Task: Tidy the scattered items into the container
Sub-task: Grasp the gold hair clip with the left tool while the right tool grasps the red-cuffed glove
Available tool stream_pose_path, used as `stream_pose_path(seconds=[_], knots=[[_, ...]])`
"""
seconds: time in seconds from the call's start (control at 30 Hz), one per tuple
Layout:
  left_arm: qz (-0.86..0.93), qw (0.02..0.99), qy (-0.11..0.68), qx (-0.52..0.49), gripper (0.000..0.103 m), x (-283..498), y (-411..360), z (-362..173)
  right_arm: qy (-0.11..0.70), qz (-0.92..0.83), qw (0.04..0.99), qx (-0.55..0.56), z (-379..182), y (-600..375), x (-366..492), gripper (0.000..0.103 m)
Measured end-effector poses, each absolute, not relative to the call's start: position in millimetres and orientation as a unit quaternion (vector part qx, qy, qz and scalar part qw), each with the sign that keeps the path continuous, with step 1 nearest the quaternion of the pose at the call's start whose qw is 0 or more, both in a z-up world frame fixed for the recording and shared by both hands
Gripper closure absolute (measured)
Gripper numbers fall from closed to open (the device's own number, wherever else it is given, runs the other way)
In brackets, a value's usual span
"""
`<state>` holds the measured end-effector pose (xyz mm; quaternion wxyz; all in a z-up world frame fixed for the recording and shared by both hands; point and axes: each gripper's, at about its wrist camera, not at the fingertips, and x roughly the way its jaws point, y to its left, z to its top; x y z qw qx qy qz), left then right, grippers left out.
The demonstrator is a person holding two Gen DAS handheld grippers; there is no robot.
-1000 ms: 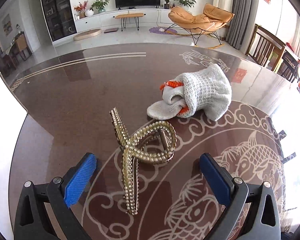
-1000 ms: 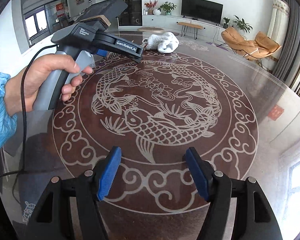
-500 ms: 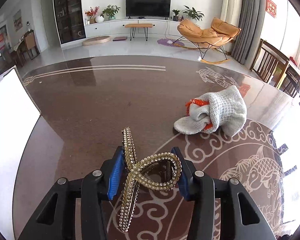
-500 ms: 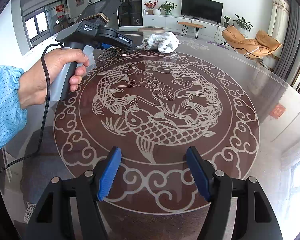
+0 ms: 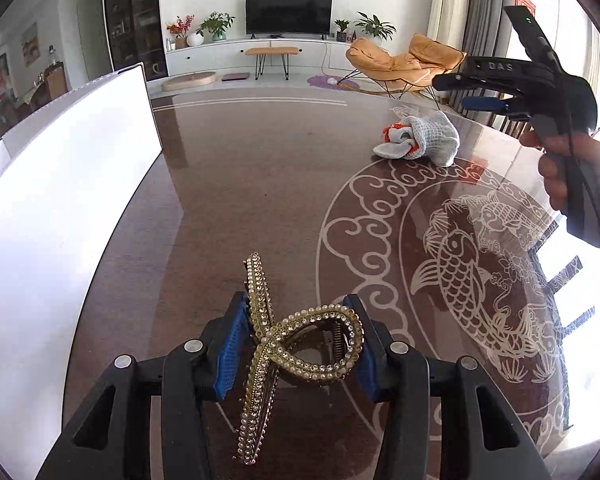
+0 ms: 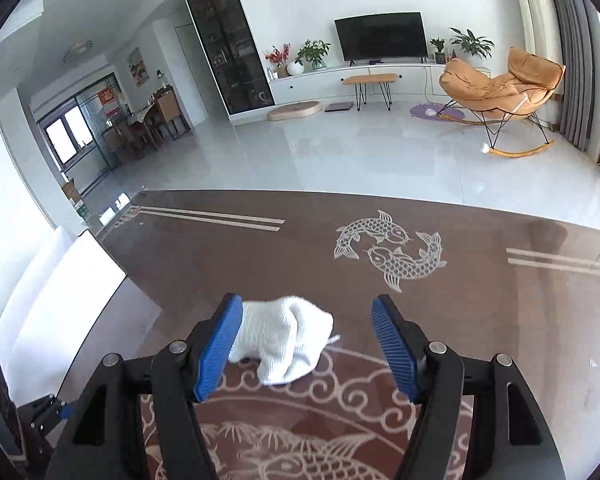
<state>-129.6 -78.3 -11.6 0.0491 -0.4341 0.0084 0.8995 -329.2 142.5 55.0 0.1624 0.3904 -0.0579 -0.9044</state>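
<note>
A gold hair claw clip (image 5: 320, 314) studded with pearls sits between the blue pads of my left gripper (image 5: 296, 340), which is shut on it. The white container (image 5: 60, 200) stands close on the left. A grey knit glove (image 5: 424, 140) with orange trim lies further back on the table. The right gripper (image 5: 482, 103) hovers just above and right of it, held by a hand (image 5: 568, 168). In the right wrist view the glove (image 6: 284, 340) lies between the fingers of my open right gripper (image 6: 306, 302), close against the left pad (image 6: 220, 344).
The dark glossy table (image 5: 260, 168) bears a pale fish and cloud pattern. The container's white wall (image 6: 60, 300) rises at the left of the right wrist view. Beyond the table's far edge lie a tiled floor, an orange rocking chair (image 6: 500, 88) and a TV.
My left gripper closed on the hair clip and carried it left toward the white container. My right gripper swept across the table to the glove, which now lies between its open fingers.
</note>
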Motion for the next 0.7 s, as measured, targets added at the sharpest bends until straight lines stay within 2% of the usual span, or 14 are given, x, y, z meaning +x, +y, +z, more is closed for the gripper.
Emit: stream_pose_path(seconds=[0.1,0.2,0.3,0.43,0.5,0.57,0.63,0.7], knots=[[0.9,0.052,0.002,-0.434,0.056,-132,-76,-12,-0.054,-0.884,0.191,0.423,43,121,-375,0.034],[0.9,0.055,-0.004,-0.433,0.056,-133,-77,-12,-0.007,-0.836,0.262,0.482,19,90,-383,0.037],[0.9,0.055,-0.005,-0.433,0.056,-135,-78,-12,0.123,-0.815,0.291,0.486,8,55,-347,0.037],[0.899,0.074,-0.03,-0.431,0.056,-123,-89,-11,0.159,-0.787,0.334,0.495,10,46,-265,0.038],[0.897,0.078,-0.017,-0.434,0.056,-106,-86,-11,0.138,-0.789,0.318,0.507,8,61,-211,0.037],[0.894,0.082,-0.007,-0.441,0.056,-87,-78,-11,0.078,-0.808,0.267,0.52,8,92,-157,0.037],[0.891,0.089,-0.014,-0.446,0.056,-67,-72,-10,-0.001,-0.826,0.231,0.514,14,127,-108,0.037],[0.891,0.086,-0.005,-0.446,0.055,-55,-65,-10,-0.114,-0.845,0.222,0.474,28,167,-73,0.036]])
